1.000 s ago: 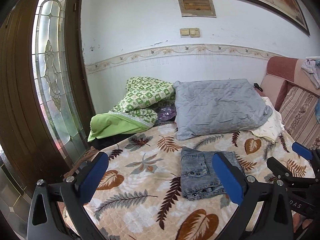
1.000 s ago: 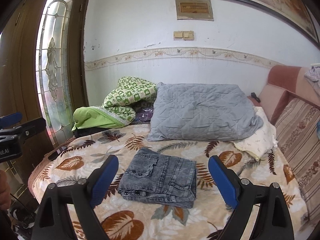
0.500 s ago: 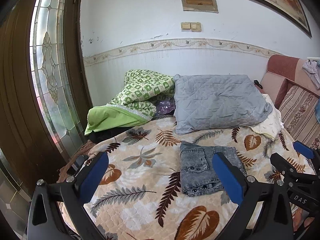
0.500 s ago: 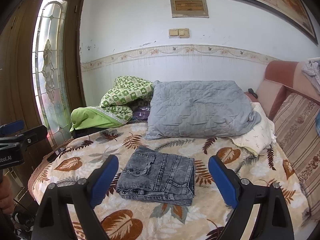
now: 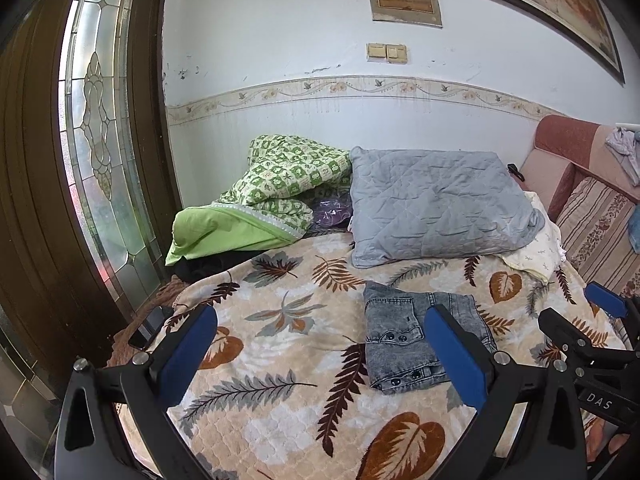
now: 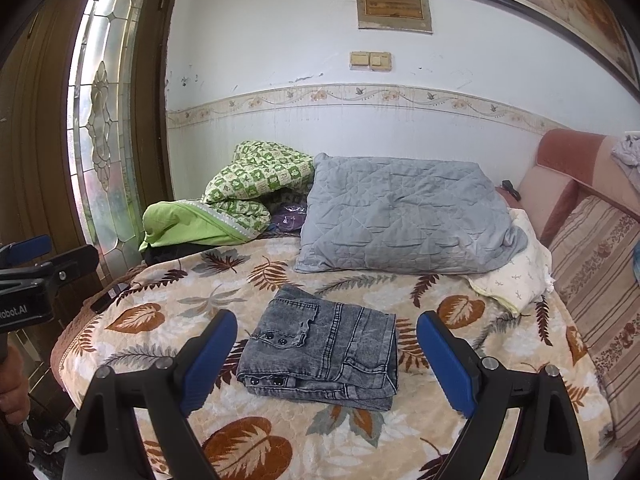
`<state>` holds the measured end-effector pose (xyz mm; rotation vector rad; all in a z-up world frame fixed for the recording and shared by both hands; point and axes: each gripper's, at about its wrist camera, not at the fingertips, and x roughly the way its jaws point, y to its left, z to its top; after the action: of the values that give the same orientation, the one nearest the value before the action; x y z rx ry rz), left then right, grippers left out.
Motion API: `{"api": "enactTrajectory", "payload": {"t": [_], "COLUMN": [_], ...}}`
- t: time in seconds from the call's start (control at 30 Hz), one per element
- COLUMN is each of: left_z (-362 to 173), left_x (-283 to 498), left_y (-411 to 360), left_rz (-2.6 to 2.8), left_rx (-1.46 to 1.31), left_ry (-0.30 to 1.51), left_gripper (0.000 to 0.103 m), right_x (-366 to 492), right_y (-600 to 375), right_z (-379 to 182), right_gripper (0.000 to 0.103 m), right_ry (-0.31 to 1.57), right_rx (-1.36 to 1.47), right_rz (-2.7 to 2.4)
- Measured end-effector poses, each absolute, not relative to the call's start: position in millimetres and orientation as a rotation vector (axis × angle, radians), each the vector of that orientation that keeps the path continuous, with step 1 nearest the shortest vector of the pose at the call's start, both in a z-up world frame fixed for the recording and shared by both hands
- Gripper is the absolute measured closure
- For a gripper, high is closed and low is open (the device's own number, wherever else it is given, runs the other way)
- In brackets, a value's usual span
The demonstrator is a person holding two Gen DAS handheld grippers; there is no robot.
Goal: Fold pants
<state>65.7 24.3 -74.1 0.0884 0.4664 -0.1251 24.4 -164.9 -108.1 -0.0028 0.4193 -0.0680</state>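
The grey denim pants [image 6: 324,350] lie folded into a compact rectangle on the leaf-patterned bedspread [image 6: 168,320]. They also show in the left wrist view [image 5: 400,340], partly behind a blue finger. My right gripper [image 6: 326,364] is open and empty, held back from the pants, which sit between its fingers in the view. My left gripper [image 5: 320,356] is open and empty, off to the left of the pants. The right gripper's arm shows at the right edge of the left wrist view [image 5: 592,340].
A grey pillow [image 6: 404,220], a green checked blanket [image 6: 240,196] and a white cloth [image 6: 516,272] lie at the head of the bed. A striped sofa back [image 6: 600,280] stands on the right. A wooden door with leaded glass [image 5: 100,140] is on the left. A phone [image 5: 150,328] lies at the bed's left edge.
Both grippers have drawn back slightly from the bed and the views shifted a little. The folded pants have not moved.
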Motion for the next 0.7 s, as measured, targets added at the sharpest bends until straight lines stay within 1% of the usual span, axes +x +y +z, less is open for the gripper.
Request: {"api": "enactTrajectory", "payload": {"t": [0.7], "left_z": [-76], "left_x": [72], "left_y": [36], "left_rz": [-0.169], "left_rx": [0.108], "left_ry": [0.469], "left_gripper": [0.0], "right_x": [41], "right_y": [-142], "right_z": [-110], "right_gripper": [0.01], "right_ry": [0.436], "right_rx": [-0.021], "right_rz": [-0.074]}}
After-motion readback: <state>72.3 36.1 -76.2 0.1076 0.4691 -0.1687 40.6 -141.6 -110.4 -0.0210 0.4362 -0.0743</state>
